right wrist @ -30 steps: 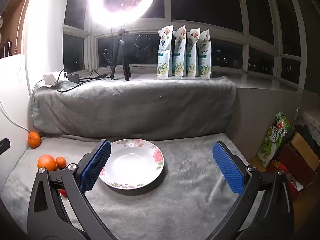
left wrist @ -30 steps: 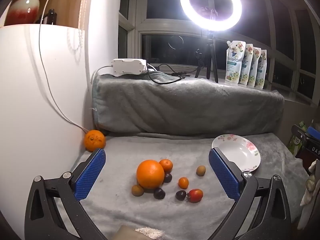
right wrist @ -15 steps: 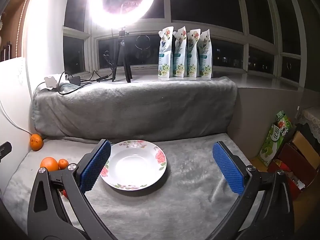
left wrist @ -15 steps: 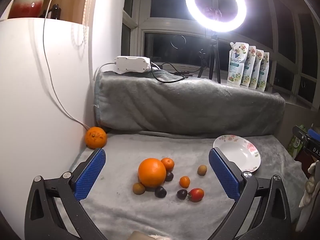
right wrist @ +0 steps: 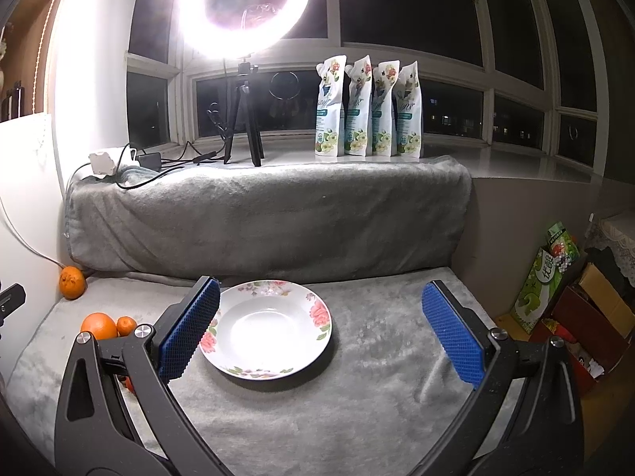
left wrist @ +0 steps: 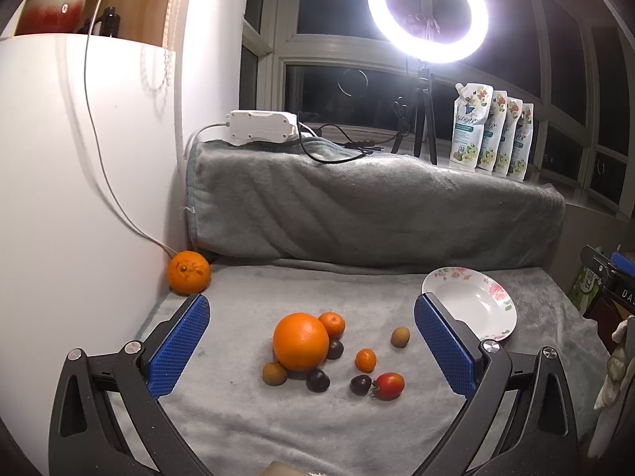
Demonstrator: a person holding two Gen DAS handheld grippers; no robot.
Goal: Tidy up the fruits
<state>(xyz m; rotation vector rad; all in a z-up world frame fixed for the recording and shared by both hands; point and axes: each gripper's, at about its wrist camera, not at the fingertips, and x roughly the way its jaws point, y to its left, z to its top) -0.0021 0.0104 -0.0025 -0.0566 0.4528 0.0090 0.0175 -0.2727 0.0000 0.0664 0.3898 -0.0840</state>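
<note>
Surveying: fruits loose on grey blanket [left wrist: 357, 428], none in plate yet.
Left gripper [left wrist: 311, 341]: spread wide, grasping nothing; framing fruit cluster from near side, held above blanket.
Right gripper [right wrist: 321, 329]: spread wide, grasping nothing; plate lying between and just beyond blue pads [right wrist: 190, 329].
Change since a second ago: left view shifted slightly, cluster sitting a little farther right and lower between fingers; right view drifted so plate sits nearer centre; fruits and plate themselves unmoved, nothing picked up.
Meaning for task: approach only; sorting not begun, judged from bare plate.
Plate [left wrist: 504, 323]: white, floral rim, far right of cluster, well apart from it.
Large orange [left wrist: 301, 342]: centre of cluster, touching or nearly touching smaller neighbours.
Small orange [left wrist: 332, 324]: just behind large orange, right side.
Tiny orange fruit [left wrist: 365, 359]: right of large orange, standing apart.
Red tomato [left wrist: 389, 386]: nearest right, just beside a dark fruit [left wrist: 360, 384].
Other dark fruits [left wrist: 318, 380]: one near side, one tucked right of large orange.
Brown fruits [left wrist: 274, 373]: one near left of large orange, one [left wrist: 400, 336] far right toward plate.
Stray orange [left wrist: 188, 271]: far left corner against white wall, well apart from the rest.
Likely next: lowering left gripper onto one fruit; small round ones prone to rolling on soft pile.
</note>
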